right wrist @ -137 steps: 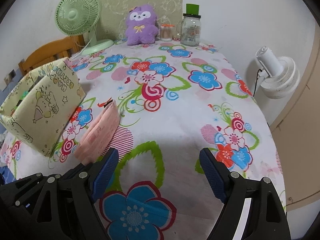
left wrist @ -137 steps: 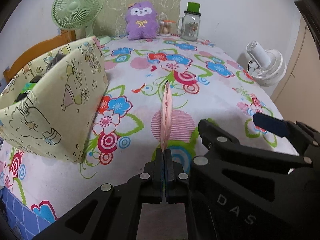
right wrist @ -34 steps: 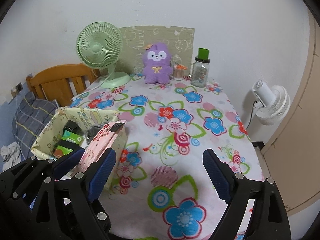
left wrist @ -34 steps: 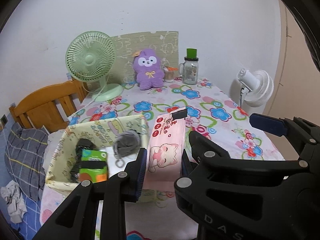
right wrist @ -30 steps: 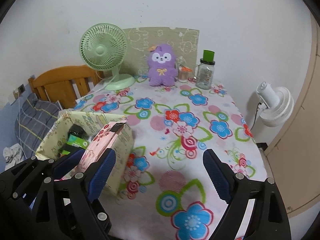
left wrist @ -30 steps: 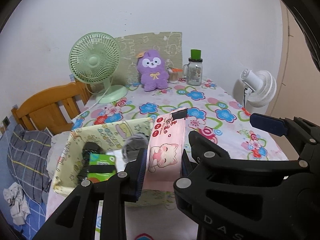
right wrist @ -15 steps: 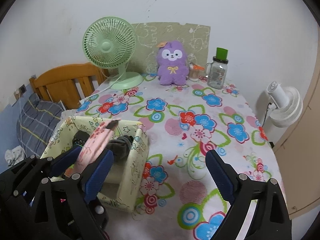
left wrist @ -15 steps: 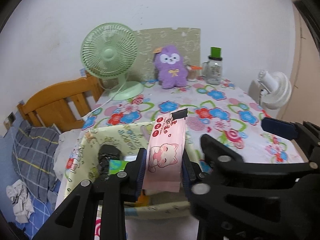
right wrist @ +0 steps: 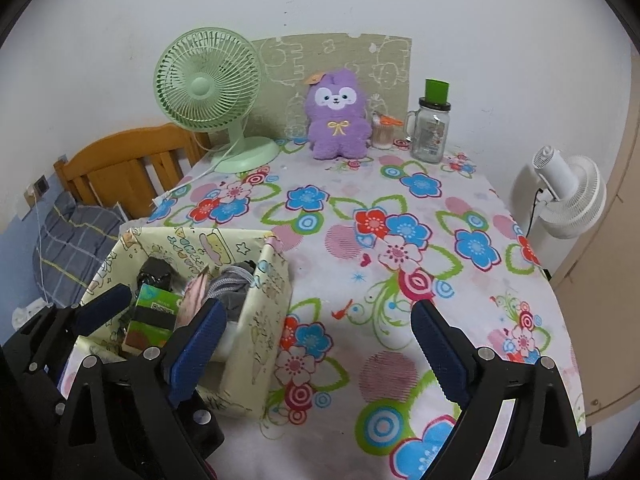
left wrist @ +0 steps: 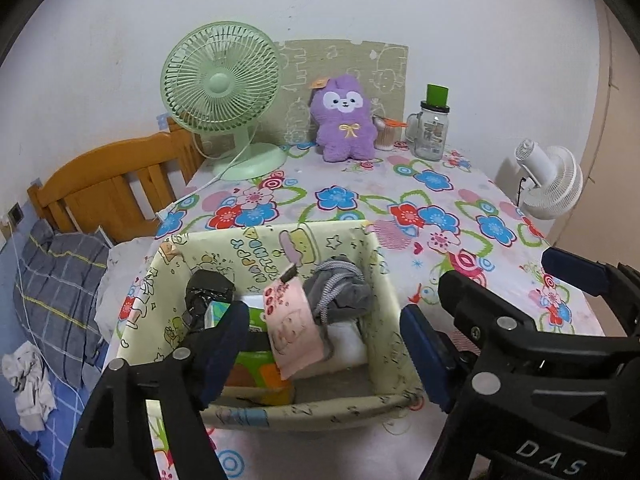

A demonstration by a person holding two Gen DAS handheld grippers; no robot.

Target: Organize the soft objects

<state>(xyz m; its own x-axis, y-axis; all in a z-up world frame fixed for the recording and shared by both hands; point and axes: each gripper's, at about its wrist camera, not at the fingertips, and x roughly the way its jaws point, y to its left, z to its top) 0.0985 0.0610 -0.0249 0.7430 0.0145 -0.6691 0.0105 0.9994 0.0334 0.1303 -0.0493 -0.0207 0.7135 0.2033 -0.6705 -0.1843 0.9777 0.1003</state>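
A pink tissue pack (left wrist: 292, 330) stands tilted inside the yellow cartoon-print fabric box (left wrist: 384, 276), free of the fingers. It also shows edge-on in the right wrist view (right wrist: 193, 294). Beside it lie a grey sock bundle (left wrist: 340, 292), a black bundle (left wrist: 208, 290) and a green pack (right wrist: 154, 312). My left gripper (left wrist: 320, 344) hangs open above the box with nothing in it. My right gripper (right wrist: 314, 344) is open and empty over the tablecloth, to the right of the box (right wrist: 264, 320). A purple plush toy (left wrist: 344, 118) sits at the table's far edge.
A green desk fan (left wrist: 222, 92) stands at the back left and a glass jar with a green lid (left wrist: 432, 128) at the back right. A white fan (left wrist: 550, 184) stands off the table's right side. A wooden bed frame (left wrist: 108, 192) is on the left.
My left gripper carried the pink tissue pack over the box, then opened. The pack has dropped into the box. My right gripper stayed open and moved along.
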